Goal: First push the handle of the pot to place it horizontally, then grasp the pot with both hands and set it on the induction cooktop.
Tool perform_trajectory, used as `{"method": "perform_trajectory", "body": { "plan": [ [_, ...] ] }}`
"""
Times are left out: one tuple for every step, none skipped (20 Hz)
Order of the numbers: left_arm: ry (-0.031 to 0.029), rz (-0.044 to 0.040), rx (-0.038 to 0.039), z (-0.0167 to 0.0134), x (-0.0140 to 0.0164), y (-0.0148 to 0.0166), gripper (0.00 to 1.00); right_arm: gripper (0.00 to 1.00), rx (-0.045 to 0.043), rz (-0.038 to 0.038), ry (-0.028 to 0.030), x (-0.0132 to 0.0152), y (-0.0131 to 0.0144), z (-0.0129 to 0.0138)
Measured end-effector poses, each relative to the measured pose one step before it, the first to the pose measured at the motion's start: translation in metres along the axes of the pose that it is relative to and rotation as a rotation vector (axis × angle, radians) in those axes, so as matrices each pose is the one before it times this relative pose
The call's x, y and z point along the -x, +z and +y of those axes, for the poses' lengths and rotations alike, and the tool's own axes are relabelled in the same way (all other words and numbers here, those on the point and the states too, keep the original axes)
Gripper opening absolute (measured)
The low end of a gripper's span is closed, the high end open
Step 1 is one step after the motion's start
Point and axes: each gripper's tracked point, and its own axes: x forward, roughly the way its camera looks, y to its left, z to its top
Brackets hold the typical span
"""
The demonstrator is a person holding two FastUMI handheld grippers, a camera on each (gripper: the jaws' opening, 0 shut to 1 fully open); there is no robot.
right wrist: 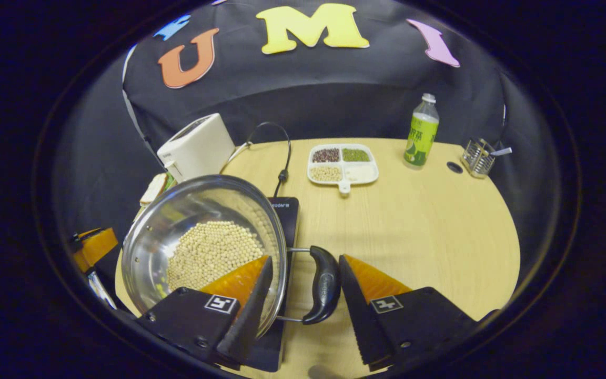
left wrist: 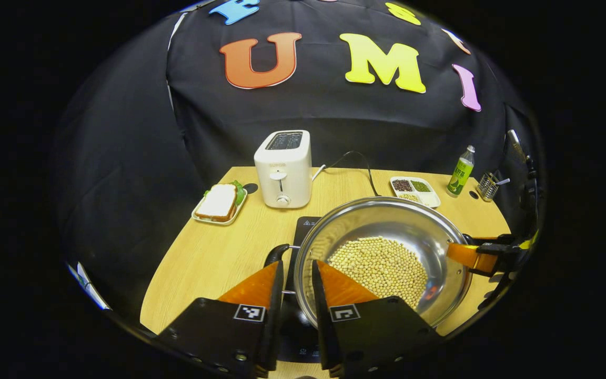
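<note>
The steel pot (left wrist: 387, 252), filled with soybeans (left wrist: 379, 266), is held over the black induction cooktop (right wrist: 282, 210) on the wooden desk (right wrist: 413, 221). The left tongs (left wrist: 298, 273) are set astride the pot's rim, slightly parted. The right tongs (right wrist: 303, 268) are spread around rim and black handle (right wrist: 324, 284).

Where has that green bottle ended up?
In the right gripper view the green bottle stands upright at the table's far edge, between the divided bean tray and the wire holder.

White toaster (left wrist: 283, 167), sandwich plate (left wrist: 220, 203), divided bean tray (right wrist: 342, 164), green bottle (right wrist: 420, 132), wire holder (right wrist: 476, 157), wooden table (right wrist: 429, 221)
</note>
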Motion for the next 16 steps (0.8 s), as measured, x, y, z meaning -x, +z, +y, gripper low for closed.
{"method": "perform_trajectory", "body": {
  "plan": [
    [-0.00143, -0.00351, 0.00060, -0.00006, 0.00095, 0.00176, 0.26, 0.82, 0.02622, -0.02371, -0.00079, 0.00267, 0.00543, 0.00038],
    [-0.00082, -0.01079, -0.00192, -0.00017, 0.00081, 0.00200, 0.41, 0.81, 0.01916, -0.01386, 0.00132, 0.00245, 0.00283, 0.00087],
    [0.00098, -0.01027, -0.00183, 0.00064, -0.00071, 0.00206, 0.52, 0.81, 0.00879, -0.01141, 0.00181, 0.00274, 0.00233, 0.00087],
    [-0.00106, -0.01026, -0.00046, -0.00048, 0.00078, 0.00201, 0.64, 0.82, 0.00502, -0.01215, -0.00066, 0.00268, 0.00263, -0.00057],
    [0.00150, -0.00592, -0.00252, -0.00003, -0.00003, 0.00043, 0.81, 0.82, 0.00040, -0.01035, 0.00325, 0.00258, 0.00207, 0.00064],
    [0.00651, -0.01030, -0.00150, 0.00081, 0.00036, 0.00149, 0.75, 0.82, 0.00168, -0.00093, 0.00470, 0.00207, -0.00061, 0.00159],
    [0.00274, -0.00239, 0.00055, -0.00072, -0.00008, 0.00045, 0.94, 0.82, 0.00090, -0.00110, 0.00380, 0.00311, -0.00001, 0.00067],
    [0.00467, -0.00970, -0.00122, 0.00051, 0.00073, 0.00219, 0.97, 0.82, 0.00322, -0.00084, 0.00081, 0.00236, -0.00075, 0.00003],
    [0.00320, -0.00493, -0.00130, 0.00045, 0.00212, 0.00070, 0.97, 0.82, 0.00311, -0.00297, 0.00114, 0.00250, 0.00044, 0.00007],
    [-0.00011, -0.00974, 0.00186, 0.00045, 0.00172, 0.00134, 0.97, 0.82, -0.00069, -0.00290, 0.00098, 0.00285, -0.00020, -0.00020],
    [-0.00252, -0.00803, -0.00088, -0.00071, 0.00054, 0.00238, 0.97, 0.82, 0.00346, -0.00063, 0.00122, 0.00357, 0.00069, -0.00043],
    [0.00008, -0.00530, -0.00284, -0.00090, 0.00216, 0.00027, 0.97, 0.82, 0.00668, -0.00492, 0.00008, 0.00419, 0.00060, -0.00033],
    [-0.00282, -0.00580, -0.00264, -0.00082, 0.00124, 0.00132, 0.97, 0.82, 0.00676, -0.00804, -0.00016, 0.00498, 0.00220, -0.00110],
    [0.00093, -0.01034, -0.00388, -0.00108, 0.00312, 0.00235, 0.97, 0.82, 0.00900, -0.01245, -0.00589, 0.00572, 0.00301, -0.00216],
    [0.00114, -0.01032, -0.00325, -0.00054, 0.00367, 0.00234, 0.97, 0.81, 0.00779, -0.01485, -0.00293, 0.00590, 0.00322, -0.00146],
    [-0.00079, -0.01898, -0.00169, -0.00018, 0.00359, 0.00519, 0.97, 0.82, 0.00391, -0.01516, -0.00134, 0.00718, 0.00385, -0.00123]
  ]
}}
